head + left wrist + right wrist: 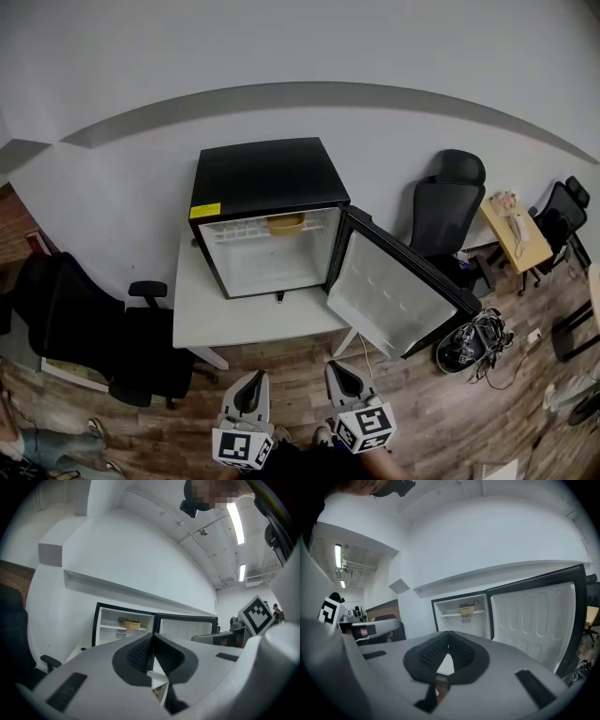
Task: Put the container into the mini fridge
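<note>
I see the container (286,223) in the mini fridge (267,183), on its upper shelf (110,626). The fridge sits on a table (202,319); its door (394,295) stands to its right.

Head view from above, gripper views low, share the mini fridge (265,178).

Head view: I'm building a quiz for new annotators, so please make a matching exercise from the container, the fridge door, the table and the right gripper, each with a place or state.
Things
1. container
2. door
3. table
4. right gripper

Places or states
A. swung open
B. inside the fridge, up top
C. shut, holding nothing
D. carries the fridge

Pairs: 1-B, 2-A, 3-D, 4-C
</note>
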{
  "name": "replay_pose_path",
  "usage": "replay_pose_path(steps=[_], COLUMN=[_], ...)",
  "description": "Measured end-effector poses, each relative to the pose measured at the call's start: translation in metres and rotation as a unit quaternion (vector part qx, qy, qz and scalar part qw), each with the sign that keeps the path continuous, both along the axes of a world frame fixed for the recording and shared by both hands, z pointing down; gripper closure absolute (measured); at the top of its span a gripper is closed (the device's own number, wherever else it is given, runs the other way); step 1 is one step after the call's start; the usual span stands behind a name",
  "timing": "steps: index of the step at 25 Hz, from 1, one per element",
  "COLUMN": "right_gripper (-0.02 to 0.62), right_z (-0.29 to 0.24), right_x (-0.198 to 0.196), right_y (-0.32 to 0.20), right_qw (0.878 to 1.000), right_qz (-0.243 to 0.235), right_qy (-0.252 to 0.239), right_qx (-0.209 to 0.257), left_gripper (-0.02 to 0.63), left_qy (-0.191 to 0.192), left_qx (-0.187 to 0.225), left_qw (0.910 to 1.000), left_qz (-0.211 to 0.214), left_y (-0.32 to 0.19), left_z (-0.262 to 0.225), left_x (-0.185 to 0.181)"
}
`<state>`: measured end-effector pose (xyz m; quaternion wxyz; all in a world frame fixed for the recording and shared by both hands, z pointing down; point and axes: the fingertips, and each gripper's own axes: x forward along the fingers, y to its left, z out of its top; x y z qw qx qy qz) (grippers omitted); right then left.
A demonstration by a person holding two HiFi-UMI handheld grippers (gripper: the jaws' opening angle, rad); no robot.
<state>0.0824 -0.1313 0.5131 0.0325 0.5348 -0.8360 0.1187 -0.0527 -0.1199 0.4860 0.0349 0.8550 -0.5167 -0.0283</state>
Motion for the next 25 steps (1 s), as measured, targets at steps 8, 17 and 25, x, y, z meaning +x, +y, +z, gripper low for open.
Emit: replay_pose_path(steps=[8,17,25], right_gripper=[0.581,0.581,0.581], right_z=[0.0018,-0.0041,-0.0076], right_x=[0.0064,0.0034,0.0004], right_y=[0.0028,0.0004,-0.0016], right_qw=[1.000,1.000,1.000], right_qz=[-0.006,-0.011,-0.010], right_qy=[-0.003,-0.007,-0.013], right_qx=[0.003,0.012,0.021], left_gripper=[0.597,0.597,0.597], left_qy=[-0.008,-0.005,-0.002], left_qx=[0.006,0.006,0.011], left_qw=[0.9999,0.9998,0.9998], left_qz=[-0.011,-0.017,-0.016], left_y=[0.0013,-0.0022,-0.0059], left_z=[-0.0048,-0.0049,-0.0076], left_x=[0.0078,0.0092,0.0101])
